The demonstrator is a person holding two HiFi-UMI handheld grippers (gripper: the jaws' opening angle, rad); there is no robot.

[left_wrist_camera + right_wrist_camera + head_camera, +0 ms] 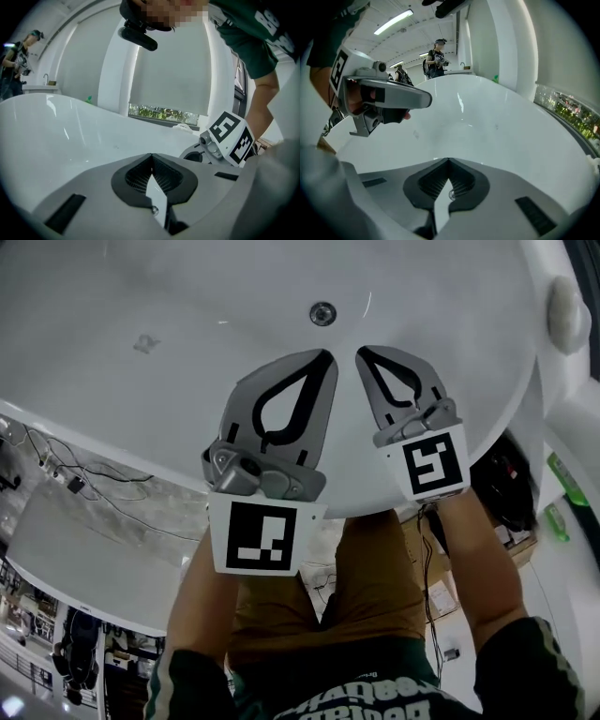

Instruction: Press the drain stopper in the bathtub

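The left claw (pixel 328 356) and right claw (pixel 360 353), grey plastic with ribbed black pads, hang side by side over the glossy white bathtub (pixel 141 296). Both are pinched fully together, tips meeting, gripping nothing. The small, round, shiny metal drain stopper (pixel 322 313) sits in the tub's smooth curved shell, just beyond their tips.

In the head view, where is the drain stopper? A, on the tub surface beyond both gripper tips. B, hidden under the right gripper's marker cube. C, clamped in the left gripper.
A: the drain stopper shows bare on the bathtub, past the closed tips of the left gripper and right gripper.
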